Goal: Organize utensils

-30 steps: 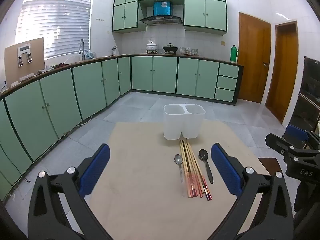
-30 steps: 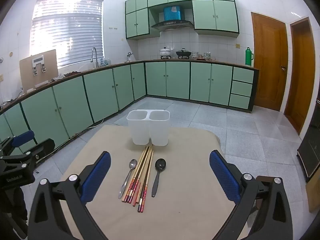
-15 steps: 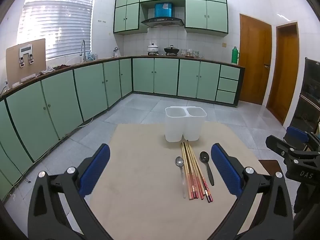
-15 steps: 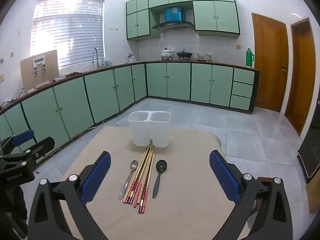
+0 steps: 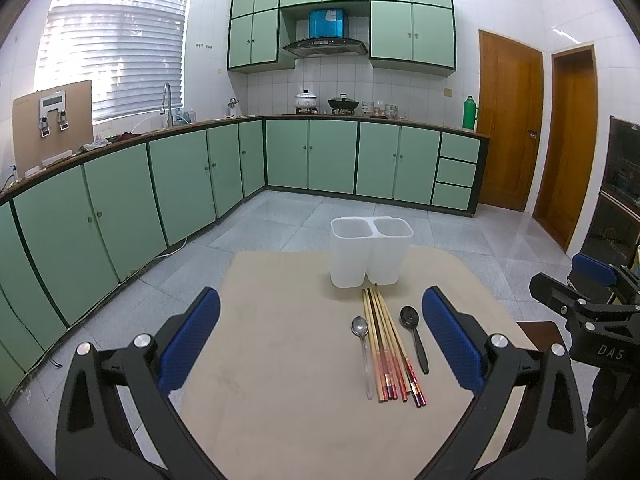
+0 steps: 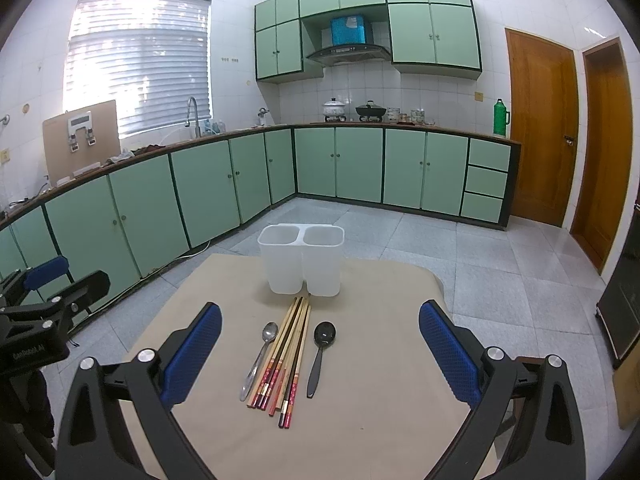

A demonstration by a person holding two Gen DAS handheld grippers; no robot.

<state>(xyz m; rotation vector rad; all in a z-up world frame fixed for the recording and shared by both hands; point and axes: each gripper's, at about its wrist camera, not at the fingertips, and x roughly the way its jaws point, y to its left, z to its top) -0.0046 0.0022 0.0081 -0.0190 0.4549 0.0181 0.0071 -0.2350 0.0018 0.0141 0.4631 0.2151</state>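
Both grippers, left gripper (image 5: pixel 320 336) and right gripper (image 6: pixel 320 340), are hovering with fingers spread wide, empty. The wooden chopsticks (image 6: pixel 287 354), silver metal spoon (image 6: pixel 261 356) and black plastic spoon (image 6: pixel 320 352) are lying mid-counter (image 6: pixel 380 400), just before the white two-compartment plastic holder (image 6: pixel 302 258) at its far edge.

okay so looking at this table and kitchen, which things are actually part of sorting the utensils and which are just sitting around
Part of the job:
silver spoon
chopsticks
black spoon
white two-compartment holder, both compartments empty
left claw and right claw, both open

Just lying about:
green thermos
white pot
black wok
faucet
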